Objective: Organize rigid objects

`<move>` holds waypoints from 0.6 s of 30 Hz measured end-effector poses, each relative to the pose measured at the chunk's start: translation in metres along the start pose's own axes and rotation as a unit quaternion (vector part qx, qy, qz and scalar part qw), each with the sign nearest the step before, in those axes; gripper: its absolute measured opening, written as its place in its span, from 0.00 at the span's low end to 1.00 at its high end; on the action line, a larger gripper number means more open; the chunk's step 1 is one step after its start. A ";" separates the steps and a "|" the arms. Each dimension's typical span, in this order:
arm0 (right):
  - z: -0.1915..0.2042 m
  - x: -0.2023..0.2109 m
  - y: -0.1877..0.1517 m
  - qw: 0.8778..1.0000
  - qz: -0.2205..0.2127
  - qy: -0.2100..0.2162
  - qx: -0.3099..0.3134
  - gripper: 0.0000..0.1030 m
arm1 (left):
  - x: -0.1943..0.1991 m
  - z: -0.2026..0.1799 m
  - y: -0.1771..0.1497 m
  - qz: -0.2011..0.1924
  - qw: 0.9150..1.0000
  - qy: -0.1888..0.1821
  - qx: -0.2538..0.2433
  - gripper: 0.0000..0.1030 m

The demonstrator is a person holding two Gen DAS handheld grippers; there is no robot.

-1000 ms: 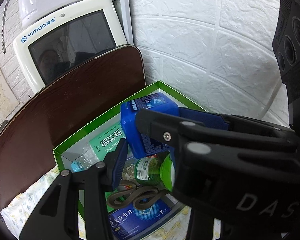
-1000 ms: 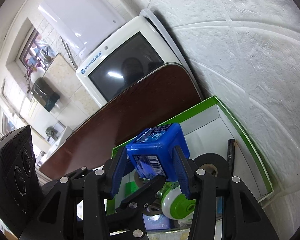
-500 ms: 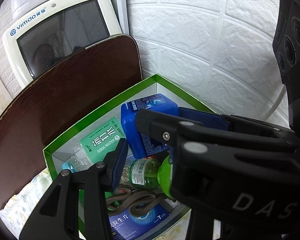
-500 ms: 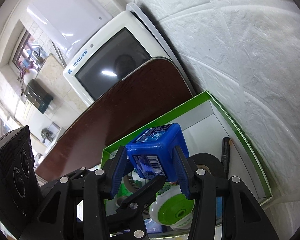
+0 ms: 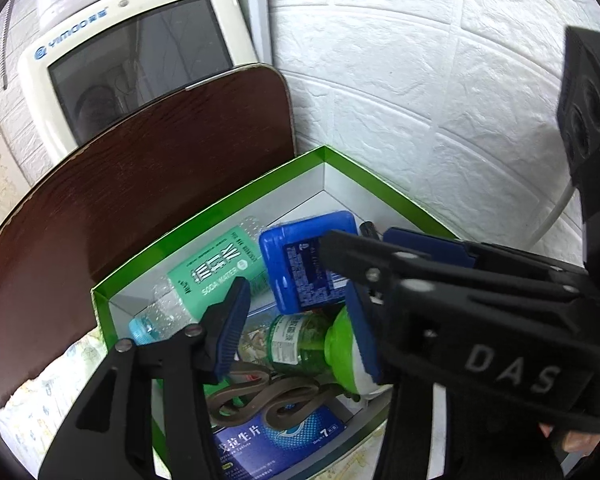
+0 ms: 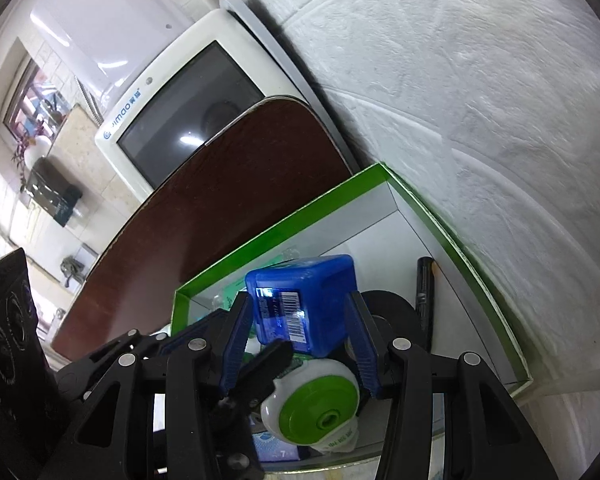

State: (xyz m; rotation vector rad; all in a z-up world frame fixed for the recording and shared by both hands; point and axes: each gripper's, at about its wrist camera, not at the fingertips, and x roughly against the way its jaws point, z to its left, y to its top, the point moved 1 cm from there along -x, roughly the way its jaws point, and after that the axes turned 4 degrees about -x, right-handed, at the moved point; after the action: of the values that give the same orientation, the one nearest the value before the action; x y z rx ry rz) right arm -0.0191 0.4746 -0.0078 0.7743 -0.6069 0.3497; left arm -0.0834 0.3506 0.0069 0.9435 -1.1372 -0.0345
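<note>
A blue plastic box (image 6: 304,304) sits between the pads of my right gripper (image 6: 300,340), over the green-rimmed carton (image 6: 452,236). The jaws look slightly wider than the box. In the left wrist view the blue box (image 5: 304,264) lies tilted inside the carton (image 5: 204,216), on a mint soda-water bottle (image 5: 216,272) and a green-capped bottle (image 5: 312,344). My left gripper (image 5: 296,332) is open and empty above the carton, with the right gripper crossing in front of it.
The carton also holds brown scissors (image 5: 268,396), a blue medicine box (image 5: 276,440), a black tape roll (image 6: 388,308) and a black marker (image 6: 424,292). A dark wooden board (image 5: 120,200) and a white monitor (image 5: 132,56) stand behind it; a white brick wall (image 5: 420,100) is to the right.
The blue box has gone down into the carton and tilted onto the bottles. The right jaws have spread apart from it. The left gripper stayed open over the carton.
</note>
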 end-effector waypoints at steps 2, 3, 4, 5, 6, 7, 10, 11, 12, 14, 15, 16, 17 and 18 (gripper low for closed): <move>0.000 0.003 -0.003 1.000 -0.004 -0.007 0.003 0.49 | 0.003 0.004 -0.003 0.000 1.000 0.008 0.007 0.57; 0.002 0.005 -0.004 1.000 -0.005 -0.010 0.007 0.49 | 0.005 0.006 -0.005 0.001 1.000 0.009 0.010 0.57; 0.004 0.007 -0.005 1.000 -0.007 -0.012 0.009 0.49 | 0.007 0.008 -0.007 0.001 1.000 0.011 0.013 0.57; 0.006 0.010 -0.007 1.000 -0.011 -0.015 0.012 0.49 | 0.010 0.010 -0.010 0.000 1.000 0.014 0.014 0.57; 0.008 0.013 -0.008 1.000 -0.014 -0.017 0.015 0.49 | 0.012 0.011 -0.013 0.000 1.000 0.019 0.015 0.57; 0.010 0.016 -0.009 1.000 -0.017 -0.018 0.019 0.49 | 0.016 0.012 -0.016 -0.002 1.000 0.026 0.015 0.58; 0.015 0.025 -0.014 0.999 -0.024 -0.025 0.025 0.49 | 0.029 0.017 -0.025 -0.007 0.999 0.043 0.013 0.61; 0.016 0.029 -0.016 0.999 -0.027 -0.028 0.027 0.49 | 0.033 0.018 -0.028 -0.010 0.999 0.047 0.015 0.61; 0.017 0.032 -0.018 0.999 -0.029 -0.031 0.028 0.49 | 0.039 0.020 -0.031 -0.013 0.999 0.050 0.017 0.62; 0.019 0.038 -0.024 0.998 -0.032 -0.038 0.031 0.50 | 0.050 0.024 -0.038 -0.021 0.998 0.053 0.023 0.67; 0.020 0.041 -0.028 0.998 -0.034 -0.039 0.030 0.51 | 0.056 0.026 -0.042 -0.025 0.998 0.056 0.026 0.71; 0.020 0.044 -0.032 0.998 -0.036 -0.038 0.028 0.52 | 0.061 0.027 -0.046 -0.030 0.997 0.060 0.028 0.73; 0.020 0.047 -0.038 0.998 -0.036 -0.037 0.026 0.52 | 0.064 0.027 -0.051 -0.034 0.997 0.063 0.031 0.74; 0.021 0.048 -0.044 0.998 -0.035 -0.037 0.024 0.53 | 0.069 0.028 -0.056 -0.036 0.997 0.065 0.034 0.74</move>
State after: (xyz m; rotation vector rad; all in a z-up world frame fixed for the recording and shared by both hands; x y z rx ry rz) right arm 0.0326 0.4335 0.0104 0.8562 -0.6415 0.2729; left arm -0.0501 0.2657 0.0251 1.0317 -0.9882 0.0071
